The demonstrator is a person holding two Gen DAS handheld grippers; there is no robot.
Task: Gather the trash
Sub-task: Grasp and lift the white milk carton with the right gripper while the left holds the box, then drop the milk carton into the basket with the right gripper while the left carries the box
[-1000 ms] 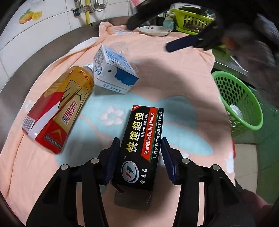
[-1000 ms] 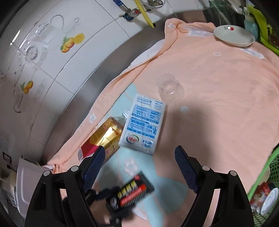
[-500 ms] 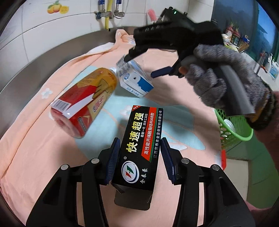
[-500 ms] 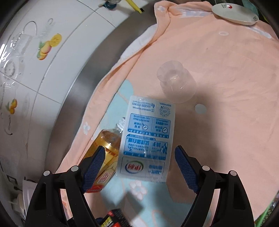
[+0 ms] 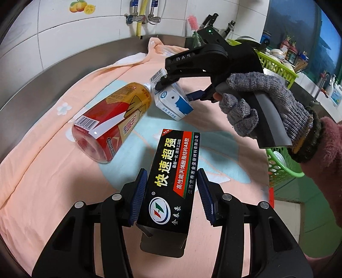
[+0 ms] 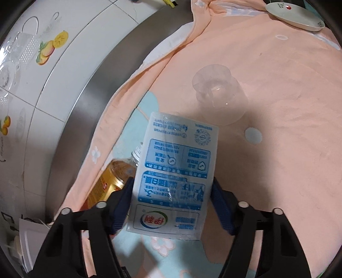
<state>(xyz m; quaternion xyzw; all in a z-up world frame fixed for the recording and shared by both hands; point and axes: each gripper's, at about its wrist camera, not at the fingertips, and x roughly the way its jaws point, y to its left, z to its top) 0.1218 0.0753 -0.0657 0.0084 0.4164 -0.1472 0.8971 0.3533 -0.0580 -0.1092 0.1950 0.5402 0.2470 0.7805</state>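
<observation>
My left gripper (image 5: 172, 196) is shut on a black glue box (image 5: 173, 181) and holds it above the peach towel (image 5: 42, 181). My right gripper (image 6: 173, 203) has its pads on both sides of a white-and-blue milk carton (image 6: 175, 171) lying on the towel; the carton also shows in the left wrist view (image 5: 171, 102), with the right gripper (image 5: 175, 85) over it. A red-and-gold drink bottle (image 5: 111, 124) lies on its side beside the carton, and shows in the right wrist view (image 6: 109, 177).
A clear upturned plastic cup (image 6: 218, 94) lies just beyond the carton. A white dish (image 6: 295, 15) sits at the towel's far end. A green basket (image 5: 280, 169) with trash stands off the counter's right edge. A tiled wall (image 5: 64, 42) and taps (image 5: 141, 19) are behind.
My right gripper has moved down over the milk carton and closed onto its sides. My left gripper keeps hold of the glue box and has drawn back and turned, bringing the wall into view.
</observation>
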